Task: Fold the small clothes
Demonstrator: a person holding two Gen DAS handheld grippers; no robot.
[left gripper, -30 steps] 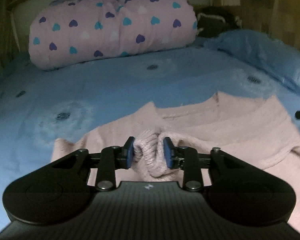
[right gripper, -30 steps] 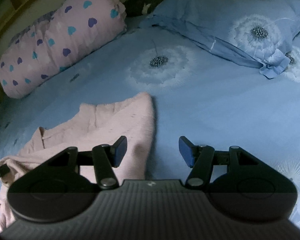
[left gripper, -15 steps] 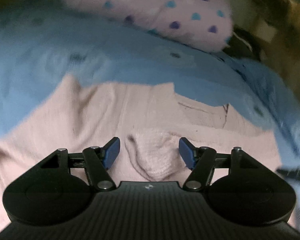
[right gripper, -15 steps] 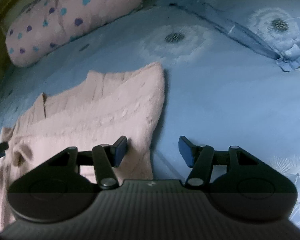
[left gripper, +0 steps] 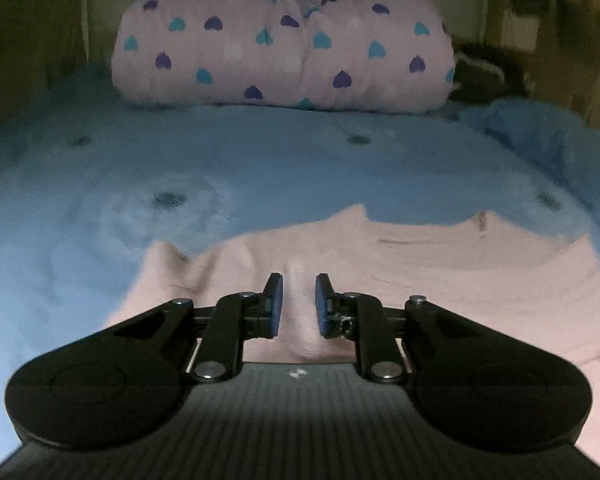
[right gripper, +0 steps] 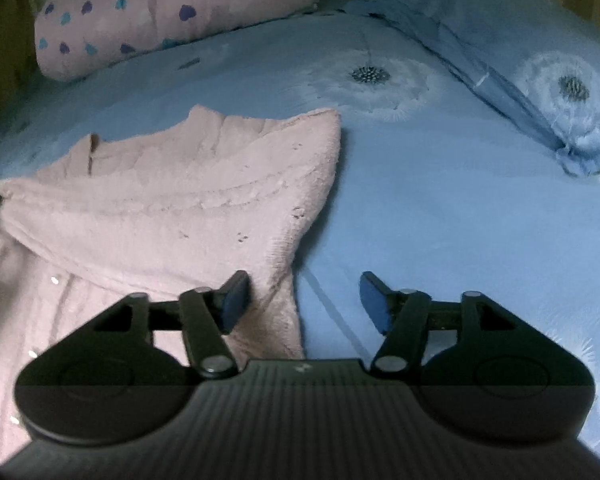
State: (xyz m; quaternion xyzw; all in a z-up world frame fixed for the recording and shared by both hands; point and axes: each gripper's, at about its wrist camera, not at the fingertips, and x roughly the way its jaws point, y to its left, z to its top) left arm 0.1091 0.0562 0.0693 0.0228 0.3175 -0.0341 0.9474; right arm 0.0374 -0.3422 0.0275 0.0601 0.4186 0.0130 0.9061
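The left gripper (left gripper: 298, 306) has just been closing, pinching a ridge of the fuzzy pale-pink knit sweater (left gripper: 440, 280) lying directly ahead on the blue floral bed (left gripper: 260, 152). The right gripper (right gripper: 304, 300) gapes, jaws just widening, straddling the sweater's side edge; it should probably bite deep there so both lift evenly.

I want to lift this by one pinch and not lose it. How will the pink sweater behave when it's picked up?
The pink sweater looks soft and fluffy, so it will probably sag and drape instead of holding its shape. The ridge of fabric bunched between the left gripper pads suggests it gathers easily. Its fuzzy knit likely grips well, so slipping seems unlikely.
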